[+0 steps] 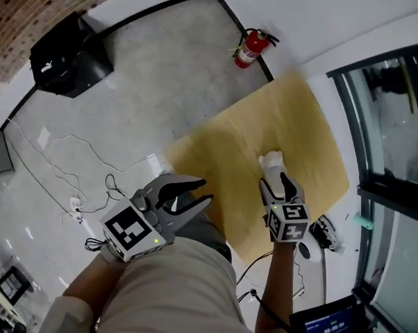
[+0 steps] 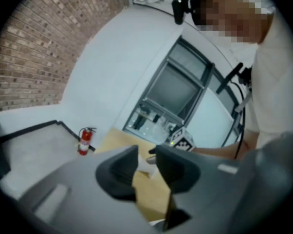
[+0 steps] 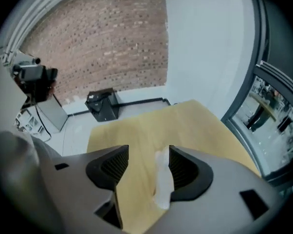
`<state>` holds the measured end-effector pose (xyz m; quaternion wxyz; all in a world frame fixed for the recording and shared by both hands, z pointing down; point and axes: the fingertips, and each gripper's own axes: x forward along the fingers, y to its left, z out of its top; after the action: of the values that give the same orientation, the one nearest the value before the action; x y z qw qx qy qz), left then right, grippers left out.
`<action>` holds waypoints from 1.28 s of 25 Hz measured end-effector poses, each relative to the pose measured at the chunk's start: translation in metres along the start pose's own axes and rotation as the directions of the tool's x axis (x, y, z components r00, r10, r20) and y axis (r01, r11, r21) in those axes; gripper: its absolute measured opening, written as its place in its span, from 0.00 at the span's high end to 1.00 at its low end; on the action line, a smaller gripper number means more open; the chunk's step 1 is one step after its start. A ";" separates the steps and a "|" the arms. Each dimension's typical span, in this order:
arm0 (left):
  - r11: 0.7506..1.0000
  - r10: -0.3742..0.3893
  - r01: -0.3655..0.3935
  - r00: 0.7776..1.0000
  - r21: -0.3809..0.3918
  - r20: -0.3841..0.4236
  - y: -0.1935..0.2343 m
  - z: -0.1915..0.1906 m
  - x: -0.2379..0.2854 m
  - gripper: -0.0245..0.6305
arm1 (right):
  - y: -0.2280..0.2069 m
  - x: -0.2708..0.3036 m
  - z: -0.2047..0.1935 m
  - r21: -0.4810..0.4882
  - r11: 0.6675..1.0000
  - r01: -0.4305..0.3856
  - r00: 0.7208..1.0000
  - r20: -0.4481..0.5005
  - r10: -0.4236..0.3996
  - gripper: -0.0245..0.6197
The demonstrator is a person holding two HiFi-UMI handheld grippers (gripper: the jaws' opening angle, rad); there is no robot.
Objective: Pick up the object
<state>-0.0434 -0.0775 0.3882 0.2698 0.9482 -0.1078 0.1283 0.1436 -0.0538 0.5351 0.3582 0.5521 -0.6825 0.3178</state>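
Note:
A small white crumpled object lies on the tan table. My right gripper reaches over it from the near side. In the right gripper view the jaws stand apart around the white object, which rests against the right pad and is clear of the left pad. My left gripper hovers off the table's left edge above the person's lap. Its jaws are nearly together with nothing between them. Past them the left gripper view shows the white object and the right gripper's marker cube.
A red fire extinguisher stands on the floor beyond the table's far corner. A black box sits at the far left by the brick wall. Cables trail over the floor on the left. Dark-framed glass panels run along the table's right side.

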 end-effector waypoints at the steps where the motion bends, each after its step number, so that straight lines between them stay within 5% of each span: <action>1: 0.999 0.024 -0.024 1.000 -0.024 0.008 0.001 -0.003 -0.002 0.81 | -0.008 0.013 -0.005 -0.032 0.999 0.007 0.999 -0.042 -0.008 0.59; 7: 0.993 0.096 -0.094 0.995 -0.069 0.031 0.000 -0.033 -0.020 0.81 | -0.039 0.065 -0.035 -0.129 0.992 0.012 0.967 -0.250 -0.045 0.44; 15: 0.982 0.162 -0.157 0.986 -0.109 0.042 -0.002 -0.057 -0.041 0.81 | -0.044 0.113 -0.080 -0.077 0.994 -0.074 0.885 -0.464 0.030 0.26; 32: 0.985 0.161 -0.159 0.987 -0.063 0.024 -0.026 -0.058 -0.041 0.81 | -0.040 0.118 -0.083 -0.078 0.993 -0.093 0.874 -0.484 0.044 0.23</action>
<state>-0.0859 -0.0193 0.4106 0.2856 0.9296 -0.1915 0.1323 0.1789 -0.0550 0.6807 0.5321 0.4127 -0.6061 0.4235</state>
